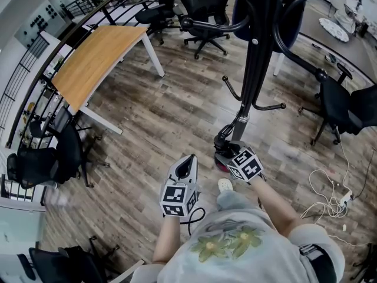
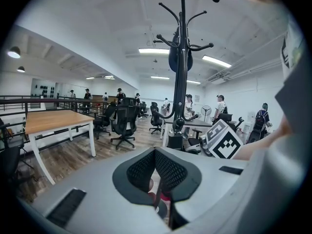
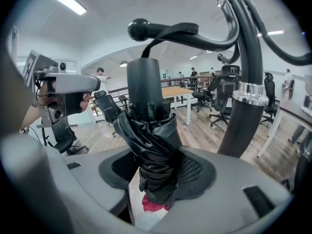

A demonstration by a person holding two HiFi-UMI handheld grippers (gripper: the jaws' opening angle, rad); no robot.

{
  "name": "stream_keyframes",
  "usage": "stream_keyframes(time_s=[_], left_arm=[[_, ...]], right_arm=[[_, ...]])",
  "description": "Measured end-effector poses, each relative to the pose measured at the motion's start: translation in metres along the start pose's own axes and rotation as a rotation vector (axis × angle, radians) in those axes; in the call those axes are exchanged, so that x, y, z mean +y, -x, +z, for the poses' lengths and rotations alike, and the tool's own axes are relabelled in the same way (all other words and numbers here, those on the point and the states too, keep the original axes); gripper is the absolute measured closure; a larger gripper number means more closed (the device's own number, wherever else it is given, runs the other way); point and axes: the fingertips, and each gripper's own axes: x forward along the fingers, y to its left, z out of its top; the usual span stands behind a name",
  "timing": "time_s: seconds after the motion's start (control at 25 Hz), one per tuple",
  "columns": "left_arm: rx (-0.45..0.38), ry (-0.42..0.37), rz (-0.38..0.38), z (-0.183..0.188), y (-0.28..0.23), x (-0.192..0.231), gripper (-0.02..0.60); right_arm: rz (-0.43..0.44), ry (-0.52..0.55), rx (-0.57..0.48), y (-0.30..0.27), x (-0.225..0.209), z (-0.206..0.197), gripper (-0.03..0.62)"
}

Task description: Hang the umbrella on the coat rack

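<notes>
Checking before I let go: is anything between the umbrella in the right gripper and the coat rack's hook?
Nothing visible. The umbrella sits just below the hook in the right gripper, and its strap already seems to lie over that hook. The left gripper is off to the side.

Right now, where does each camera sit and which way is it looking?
Head view: on the person's head, looking steeply down at the floor and coat rack; shows their shirt, arms, left tongs, right tongs.
Left gripper view: on the left tongs, looking across the room at the coat rack and table; shows its shut jaws and the right tongs' marker cube.
Right gripper view: on the right tongs, looking up along the umbrella they clamp; shows the left tongs.
Shared: all three see the coat rack.
</notes>
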Motion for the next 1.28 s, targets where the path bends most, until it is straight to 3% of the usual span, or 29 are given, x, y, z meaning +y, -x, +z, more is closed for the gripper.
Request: stream_keyframes(time_s=[0.76,1.28], left_arm=[[0.006,0.003,-0.003,0.003,-0.006,0.005,0.578],[0.017,0.011,-0.005,-0.005,-0.004,0.004,0.578]], right_arm=[[-0.082,-0.069,0.006,-0.004,-0.039,-0.001,0.381],[-0.111,-0.105,0.061,-0.021,-0.05,-0.027,0.379]])
